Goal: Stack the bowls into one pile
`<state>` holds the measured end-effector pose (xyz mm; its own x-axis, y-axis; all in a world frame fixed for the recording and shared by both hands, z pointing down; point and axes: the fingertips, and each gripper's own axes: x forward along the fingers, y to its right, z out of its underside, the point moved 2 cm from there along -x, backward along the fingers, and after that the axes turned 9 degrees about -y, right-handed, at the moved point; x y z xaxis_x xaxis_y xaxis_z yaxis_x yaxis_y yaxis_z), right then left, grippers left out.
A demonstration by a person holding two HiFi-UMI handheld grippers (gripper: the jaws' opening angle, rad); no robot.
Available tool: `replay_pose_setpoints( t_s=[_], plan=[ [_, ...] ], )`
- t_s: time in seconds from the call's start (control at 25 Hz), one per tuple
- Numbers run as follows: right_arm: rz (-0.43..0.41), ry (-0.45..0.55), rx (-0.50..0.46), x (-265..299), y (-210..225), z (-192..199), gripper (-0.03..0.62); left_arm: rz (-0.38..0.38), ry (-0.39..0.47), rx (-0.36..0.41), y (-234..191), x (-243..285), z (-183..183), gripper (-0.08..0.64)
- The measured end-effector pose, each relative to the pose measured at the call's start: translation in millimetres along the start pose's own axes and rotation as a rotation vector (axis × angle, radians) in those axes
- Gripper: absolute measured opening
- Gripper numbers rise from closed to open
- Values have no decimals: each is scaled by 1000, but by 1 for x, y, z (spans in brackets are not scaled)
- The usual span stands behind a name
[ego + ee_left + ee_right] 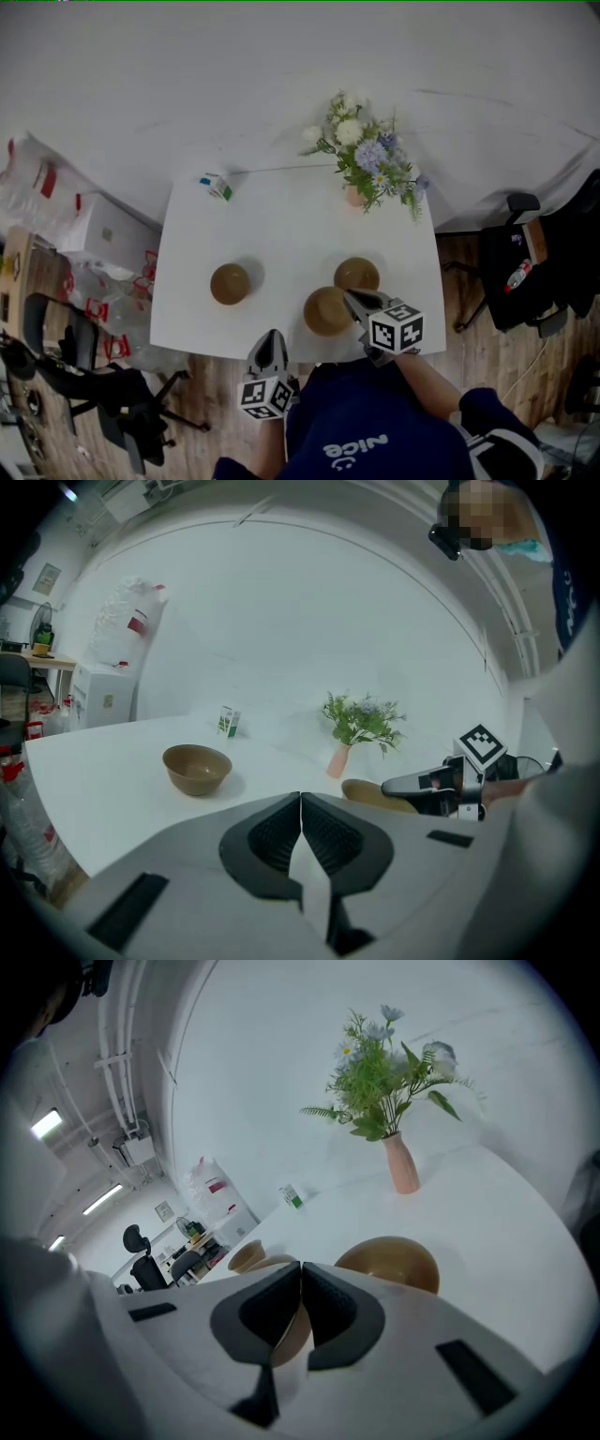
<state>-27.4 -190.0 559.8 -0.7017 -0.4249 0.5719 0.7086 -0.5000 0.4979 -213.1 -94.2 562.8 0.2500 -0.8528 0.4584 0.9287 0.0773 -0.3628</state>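
Three brown bowls are on the white table. One bowl sits alone at the left. A second bowl stands at the right. Just in front of it is the third bowl, whose right rim is pinched by my right gripper. In the right gripper view the jaws are shut with that bowl's wall between the pads. My left gripper hovers at the table's front edge, shut with nothing in it.
A pink vase of flowers stands at the table's back right. A small green and white carton lies at the back left. Bags and boxes and an office chair crowd the floor on the left.
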Motion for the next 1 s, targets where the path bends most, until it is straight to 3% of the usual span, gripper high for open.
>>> replay_pose_setpoints(
  t_s=[0.44, 1.0],
  plan=[
    [87, 94, 22, -23, 38, -29, 29, 15, -8, 21, 7, 9, -3, 20],
    [189, 95, 79, -21, 83, -34, 29, 29, -30, 43, 15, 18, -3, 20]
  ],
)
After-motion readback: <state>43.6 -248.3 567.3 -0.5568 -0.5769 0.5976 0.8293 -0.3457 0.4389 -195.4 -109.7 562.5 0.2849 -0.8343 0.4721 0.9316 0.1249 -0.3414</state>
